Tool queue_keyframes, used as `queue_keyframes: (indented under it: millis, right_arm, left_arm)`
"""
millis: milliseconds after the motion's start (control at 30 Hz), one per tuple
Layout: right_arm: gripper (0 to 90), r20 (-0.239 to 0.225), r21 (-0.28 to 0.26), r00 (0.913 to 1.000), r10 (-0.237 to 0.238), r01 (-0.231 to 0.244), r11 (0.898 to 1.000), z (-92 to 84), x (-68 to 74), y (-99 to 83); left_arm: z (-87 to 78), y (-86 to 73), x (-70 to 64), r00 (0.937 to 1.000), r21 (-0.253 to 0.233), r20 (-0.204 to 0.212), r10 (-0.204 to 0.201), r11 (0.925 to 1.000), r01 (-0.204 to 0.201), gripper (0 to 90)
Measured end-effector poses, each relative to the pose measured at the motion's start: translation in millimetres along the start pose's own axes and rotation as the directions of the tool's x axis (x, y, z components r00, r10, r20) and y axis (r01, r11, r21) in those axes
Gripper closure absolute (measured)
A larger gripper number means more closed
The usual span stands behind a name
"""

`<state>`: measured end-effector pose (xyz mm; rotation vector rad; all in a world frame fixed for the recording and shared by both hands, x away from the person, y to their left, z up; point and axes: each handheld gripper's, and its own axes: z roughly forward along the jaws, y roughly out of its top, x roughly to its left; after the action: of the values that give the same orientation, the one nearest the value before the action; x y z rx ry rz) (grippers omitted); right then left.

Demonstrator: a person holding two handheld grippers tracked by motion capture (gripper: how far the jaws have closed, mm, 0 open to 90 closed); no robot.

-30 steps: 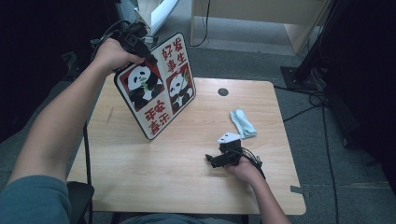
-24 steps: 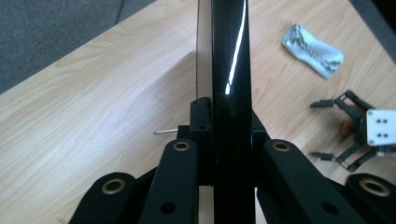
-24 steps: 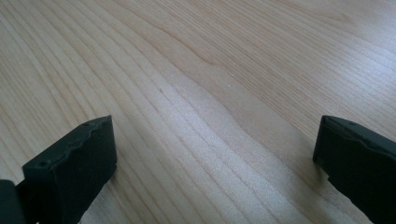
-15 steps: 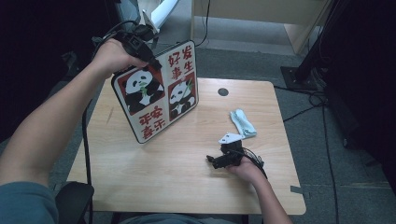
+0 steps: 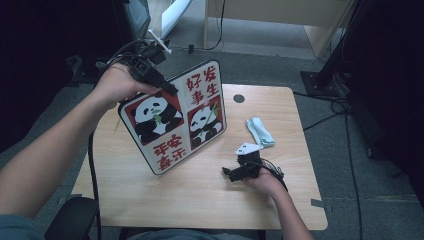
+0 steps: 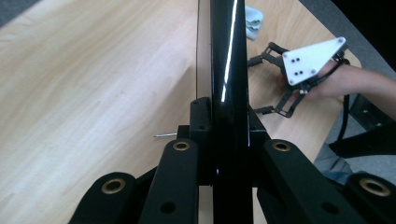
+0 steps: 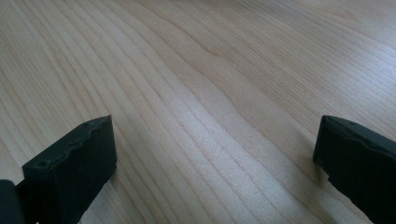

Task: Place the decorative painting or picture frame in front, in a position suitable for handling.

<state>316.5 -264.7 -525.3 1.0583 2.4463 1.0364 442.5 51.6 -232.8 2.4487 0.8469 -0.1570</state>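
A flat board (image 5: 175, 120) printed with two pandas and red characters is held tilted over the left half of the wooden table (image 5: 200, 200). My left gripper (image 5: 167, 91) is shut on its upper edge. In the left gripper view the board's glossy black edge (image 6: 227, 70) runs up from between the jaws of my left gripper (image 6: 224, 123). I cannot tell whether its lower corner touches the table. My right gripper (image 5: 235, 175) rests on the table at the near right, open and holding nothing. In the right gripper view its (image 7: 215, 154) pads stand wide apart over bare wood (image 7: 210, 70).
A crumpled pale blue cloth (image 5: 260, 131) lies on the table's right side, beyond the right hand; it is also seen as a cloth (image 6: 253, 21) in the left gripper view. A round cable hole (image 5: 239, 98) sits near the far edge. A black chair (image 5: 75, 220) stands at the near left corner.
My left hand has carried the panda board toward the near side and a little to the right, so the board now faces the camera more. The right hand has stayed still.
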Motion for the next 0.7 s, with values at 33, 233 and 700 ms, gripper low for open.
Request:
queue_keyframes:
  millis: [33, 233, 700]
  right_arm:
    - [0.0, 0.000, 0.000, 1.0000, -0.001, 0.001, 1.000, 0.0, 0.0, 0.0]
    - [0.0, -0.002, 0.001, 1.0000, -0.002, 0.002, 1.000, -0.1, -0.3, 0.0]
    - [0.0, -0.001, 0.001, 1.0000, -0.004, 0.004, 1.000, -0.1, -0.2, -0.1]
  left_arm:
    - [2.0, -1.3, -3.2, 1.0000, 0.004, -0.002, 0.007, 1.0000, -0.007, 81.5]
    - [11.2, -4.8, -11.9, 0.9999, 0.026, -0.009, 0.010, 0.9996, -0.010, 81.4]
    - [10.4, -8.3, -0.1, 0.9991, 0.014, -0.008, -0.042, 0.9990, 0.043, 81.0]
